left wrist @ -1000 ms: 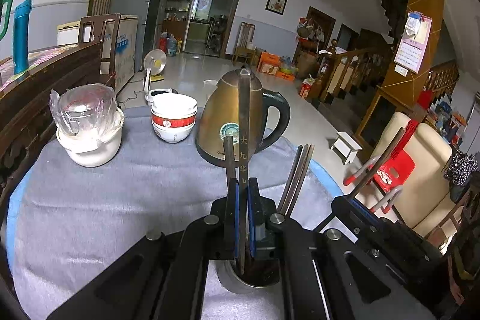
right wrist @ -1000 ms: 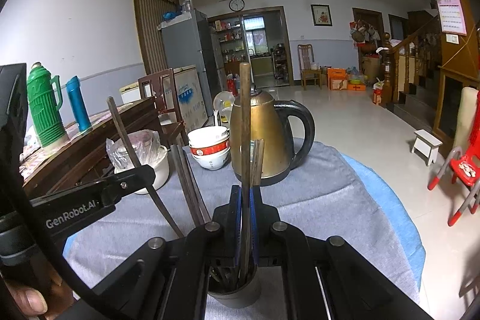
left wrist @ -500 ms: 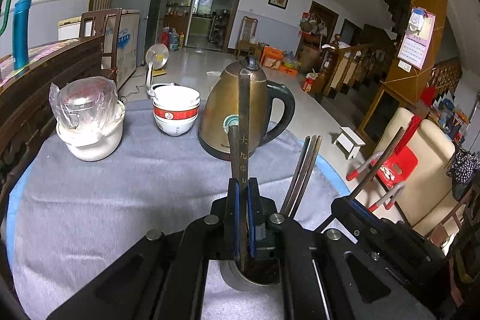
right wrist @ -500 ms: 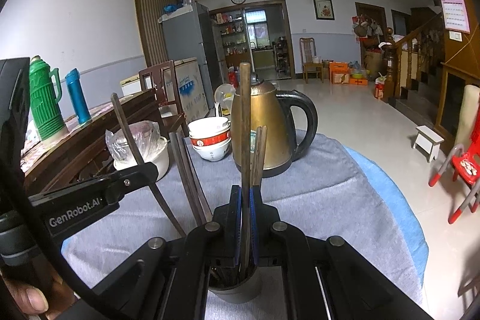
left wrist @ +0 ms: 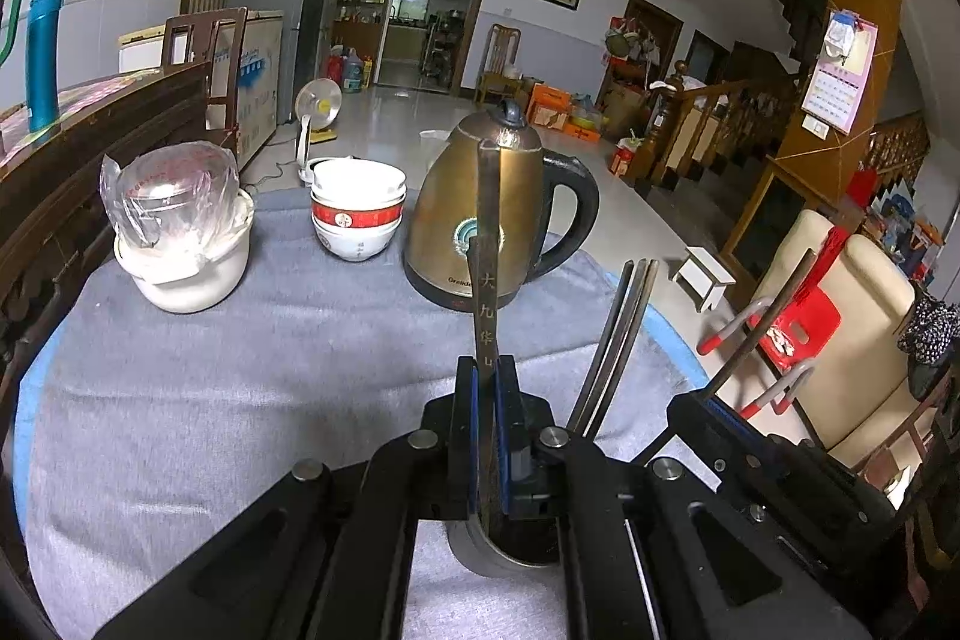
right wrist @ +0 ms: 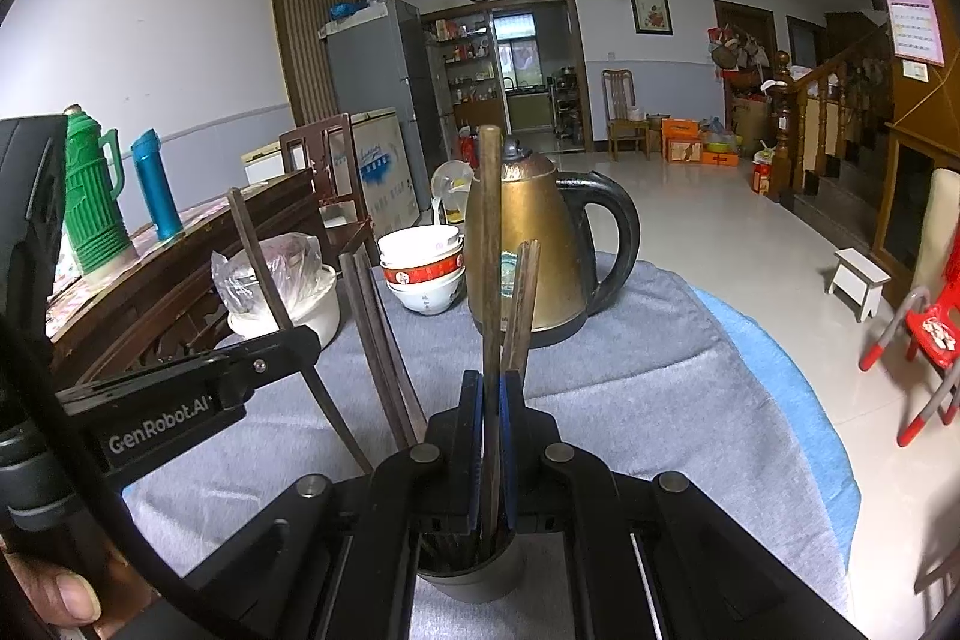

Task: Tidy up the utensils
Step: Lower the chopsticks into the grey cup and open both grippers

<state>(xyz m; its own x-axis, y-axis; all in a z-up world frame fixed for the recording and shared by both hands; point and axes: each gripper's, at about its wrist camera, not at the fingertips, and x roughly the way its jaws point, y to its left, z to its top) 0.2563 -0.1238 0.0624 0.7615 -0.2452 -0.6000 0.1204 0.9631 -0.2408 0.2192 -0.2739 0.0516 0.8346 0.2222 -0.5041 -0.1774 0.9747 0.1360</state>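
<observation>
each claw is clamped on one upright chopstick, the left claw (left wrist: 487, 436) and right claw (right wrist: 492, 448) both directly above the metal cup (right wrist: 471, 574) on the table (left wrist: 240, 370), long axes pointing straight down into it.

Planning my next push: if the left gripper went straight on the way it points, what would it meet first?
Probably the gold kettle. The left gripper, shut on a chopstick, points over bare grey cloth toward it; depth is uncertain.
</observation>
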